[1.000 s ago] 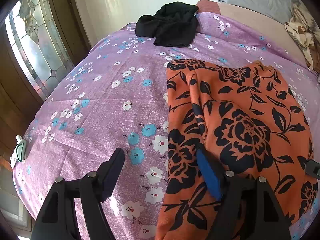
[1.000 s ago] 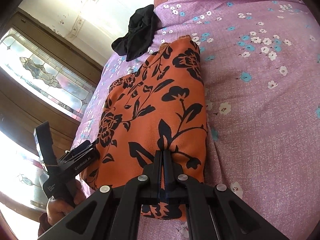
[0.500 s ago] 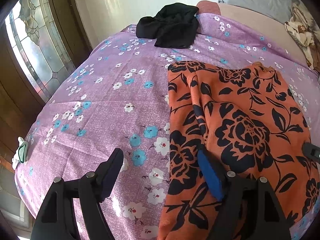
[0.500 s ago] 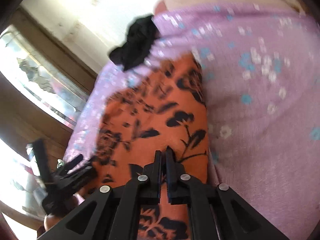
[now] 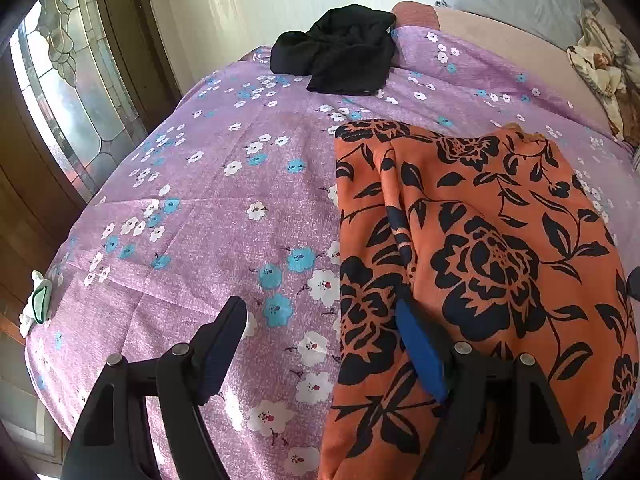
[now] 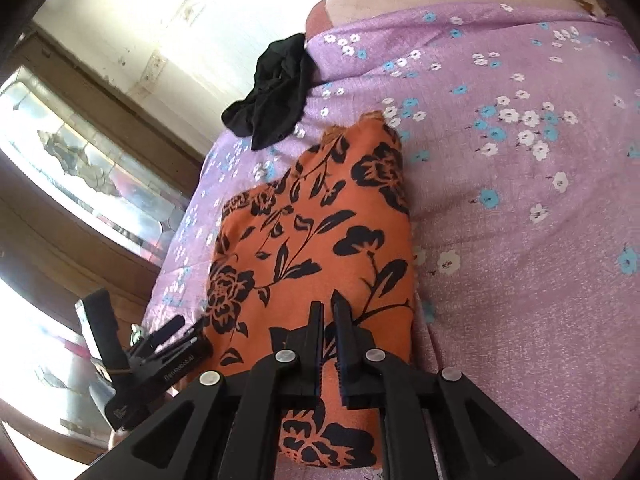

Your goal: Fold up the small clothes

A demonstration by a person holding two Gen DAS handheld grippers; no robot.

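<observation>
We see the orange floral garment (image 5: pixel 480 248) lying folded on the purple flowered bedsheet (image 5: pixel 208 216), its near edge towards us. Our left gripper (image 5: pixel 320 336) is spread wide, one finger (image 5: pixel 420 352) over the cloth and the other above bare sheet, gripping nothing. Our right gripper (image 6: pixel 328 320) hovers over the garment's near end with a narrow gap between its fingers (no cloth visibly caught there). A black garment (image 5: pixel 340 56) sits bunched at the far edge.
</observation>
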